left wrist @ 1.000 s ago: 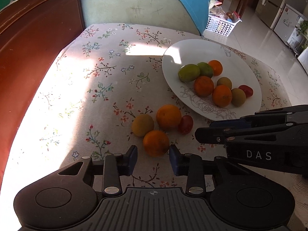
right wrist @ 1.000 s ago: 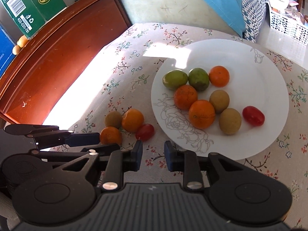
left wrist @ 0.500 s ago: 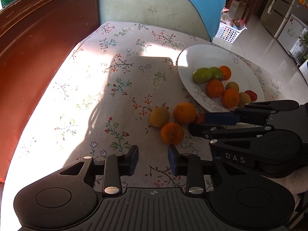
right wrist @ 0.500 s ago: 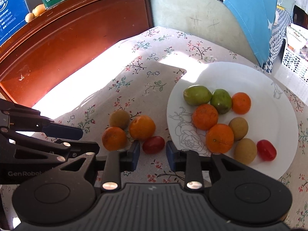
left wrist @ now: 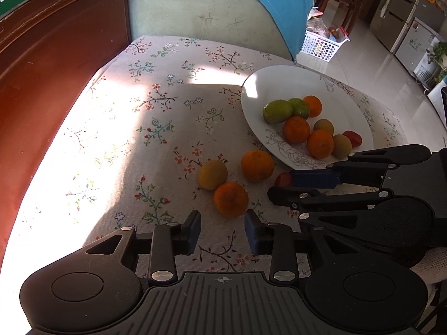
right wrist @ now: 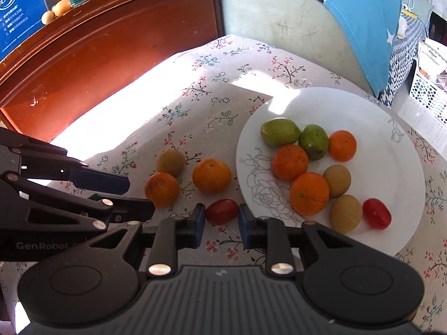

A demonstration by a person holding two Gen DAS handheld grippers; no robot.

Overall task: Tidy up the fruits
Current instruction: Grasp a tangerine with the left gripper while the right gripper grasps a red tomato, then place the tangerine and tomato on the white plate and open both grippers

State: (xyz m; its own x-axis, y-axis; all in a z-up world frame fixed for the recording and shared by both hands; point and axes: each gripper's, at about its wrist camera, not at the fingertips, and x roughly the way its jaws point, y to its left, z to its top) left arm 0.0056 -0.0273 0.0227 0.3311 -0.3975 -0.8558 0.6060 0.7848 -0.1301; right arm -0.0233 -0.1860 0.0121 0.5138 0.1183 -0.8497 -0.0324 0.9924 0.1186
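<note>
Loose on the flowered cloth lie two oranges (right wrist: 211, 176) (right wrist: 161, 189), a brownish fruit (right wrist: 170, 162) and a red cherry tomato (right wrist: 222, 211). My right gripper (right wrist: 221, 219) is closing on the tomato, a pad touching each side. A white plate (right wrist: 363, 111) to the right holds several oranges, green and brown fruits and another red tomato (right wrist: 376, 213). My left gripper (left wrist: 222, 223) hovers just short of the near orange (left wrist: 231, 198), its jaws opening slightly with nothing between them. The right gripper (left wrist: 280, 187) reaches in from the right in the left wrist view.
A dark red wooden board (right wrist: 97, 50) borders the cloth on the left, with boxes (right wrist: 16, 5) on top. A pale green cushion (right wrist: 279, 19) and a blue one (right wrist: 363, 14) stand behind. A white basket (left wrist: 321, 46) sits on the floor beyond.
The right gripper has come down onto the red tomato, which lay ahead of its fingertips and now sits between them. The loose fruits and the plate have not moved.
</note>
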